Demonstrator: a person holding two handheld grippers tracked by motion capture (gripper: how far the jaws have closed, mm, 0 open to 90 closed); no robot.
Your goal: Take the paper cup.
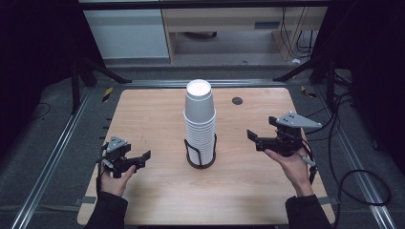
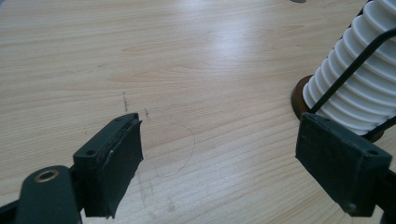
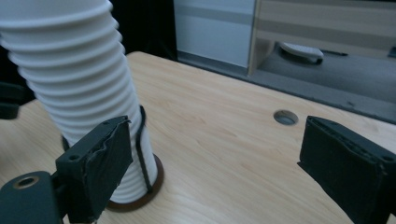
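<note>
A: Biggest thing first?

B: The wooden worktop [image 1: 157, 195], pale grain, w/ a small round hole [image 1: 237, 100] near the far edge, right of centre.

A: And on it?

B: A tall stack of white paper cups [image 1: 199, 119], upside down, approx. mid-worktop. It sat in a black wire holder [image 1: 200, 157] on a dark round base. The stack leaned a bit toward the far side in the high view.

A: Left tongs?

B: Left tongs [image 1: 145, 156] were low over the worktop, near-left of the stack, tips pointing toward it but well apart from it. In the left gripper view the jaws stood wide, nothing btwn them but bare wood; the cups and holder base showed off to the right, past one pad.

A: Right tongs?

B: Right tongs [image 1: 250, 136] were held off the worktop, right of the stack, tips aimed at it, not touching. Jaws were well apart, nothing gripped. In the right gripper view the stack showed behind the left-hand pad [image 3: 100, 163], but I couldn't tell a contact there; the gap btwn the pads showed plain worktop and the hole.

A: Anything smaller?

B: Faint pencil-like marks [image 2: 182, 149] on the wood ahead of the left tongs.
</note>
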